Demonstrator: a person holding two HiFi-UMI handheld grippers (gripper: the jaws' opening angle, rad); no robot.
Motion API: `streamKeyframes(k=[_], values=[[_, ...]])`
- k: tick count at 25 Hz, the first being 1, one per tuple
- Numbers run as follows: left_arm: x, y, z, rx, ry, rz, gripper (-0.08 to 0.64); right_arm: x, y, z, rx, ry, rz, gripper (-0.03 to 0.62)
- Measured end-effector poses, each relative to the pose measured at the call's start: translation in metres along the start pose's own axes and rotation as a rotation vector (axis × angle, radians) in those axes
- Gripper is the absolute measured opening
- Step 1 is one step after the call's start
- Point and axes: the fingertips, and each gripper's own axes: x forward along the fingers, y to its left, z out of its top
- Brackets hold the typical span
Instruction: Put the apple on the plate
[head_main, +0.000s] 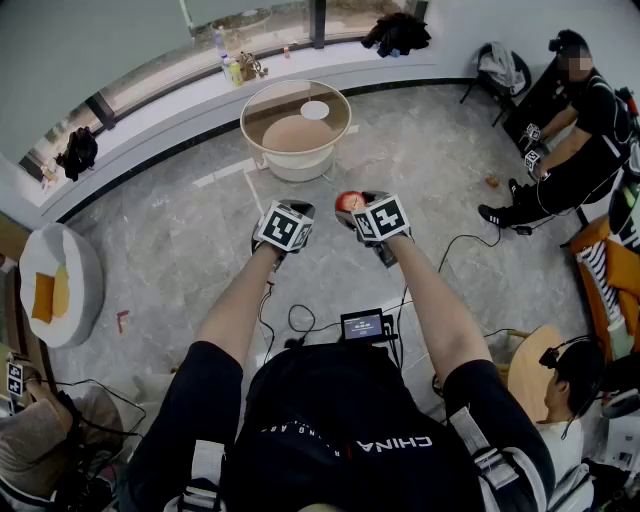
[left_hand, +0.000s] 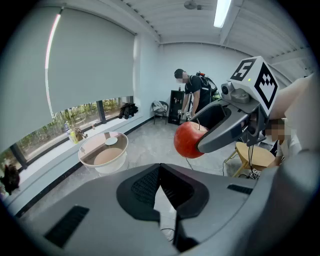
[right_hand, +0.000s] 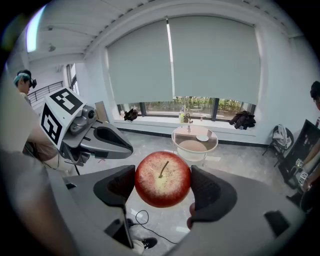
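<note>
A red apple (right_hand: 162, 179) sits between the pads of my right gripper (right_hand: 163, 176), stem toward the camera, held up in the air. In the head view the apple (head_main: 346, 203) shows just ahead of that gripper's marker cube. My left gripper (left_hand: 160, 167) is beside it on the left, jaws together with nothing in them; from there the apple (left_hand: 189, 139) hangs up and to the right. A small white plate (head_main: 315, 110) lies on a round glass-topped table (head_main: 262, 138) some way ahead of both grippers, also visible as the plate (right_hand: 202, 138) in the right gripper view.
A white pouf (head_main: 60, 285) with an orange cushion stands at the left. Cables (head_main: 300, 320) trail on the grey floor. A seated person (head_main: 575, 140) is at the right, a wooden stool (head_main: 530, 372) lower right. Bottles stand on the window sill (head_main: 235, 68).
</note>
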Motion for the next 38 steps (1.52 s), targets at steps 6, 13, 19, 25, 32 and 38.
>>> streamKeyframes(k=[6, 13, 19, 25, 32, 38], values=[[0.001, -0.002, -0.001, -0.037, -0.015, 0.007, 0.018, -0.001, 0.000, -0.007, -0.009, 0.007, 0.003, 0.347], [0.007, -0.008, -0.008, -0.053, -0.016, 0.034, 0.018, -0.004, -0.004, -0.023, -0.015, 0.004, -0.004, 0.348], [0.006, -0.007, -0.003, -0.056, -0.008, 0.044, 0.018, -0.011, -0.011, -0.016, 0.026, -0.026, -0.009, 0.348], [0.016, -0.016, 0.007, -0.042, 0.014, 0.045, 0.018, -0.018, -0.030, -0.018, 0.054, -0.033, -0.004, 0.348], [0.030, -0.023, 0.005, -0.036, 0.041, 0.053, 0.018, -0.018, -0.049, -0.031, 0.102, -0.038, -0.003, 0.348], [0.041, -0.029, 0.012, -0.035, 0.060, 0.067, 0.018, -0.022, -0.067, -0.034, 0.105, -0.026, 0.000, 0.348]])
